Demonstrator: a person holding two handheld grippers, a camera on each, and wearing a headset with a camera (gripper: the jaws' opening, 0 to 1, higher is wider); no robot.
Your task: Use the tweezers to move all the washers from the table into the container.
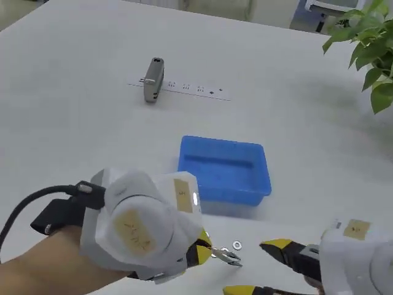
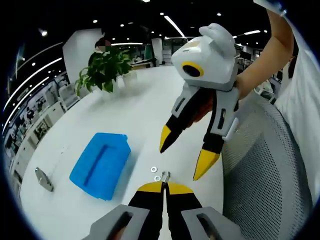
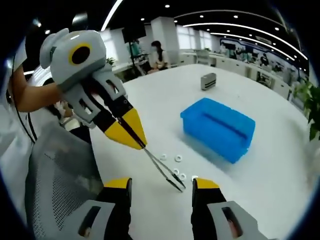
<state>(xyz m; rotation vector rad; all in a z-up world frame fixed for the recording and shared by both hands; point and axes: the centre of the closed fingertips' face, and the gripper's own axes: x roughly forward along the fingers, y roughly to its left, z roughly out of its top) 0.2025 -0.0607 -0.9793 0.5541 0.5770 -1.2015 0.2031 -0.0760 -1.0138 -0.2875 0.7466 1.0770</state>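
Several small metal washers lie on the white table just in front of the blue container; two of them show in the head view. My left gripper is shut on thin metal tweezers, whose tips rest low among the washers. In the left gripper view the tweezers' tips sit beside two washers. I cannot tell whether a washer is pinched. My right gripper stands open to the right of the washers, holding nothing. The container looks empty.
A white power strip with a grey adapter lies beyond the container. A potted plant stands at the table's far right. A grey mesh chair is at the near edge. Bare table lies to the left.
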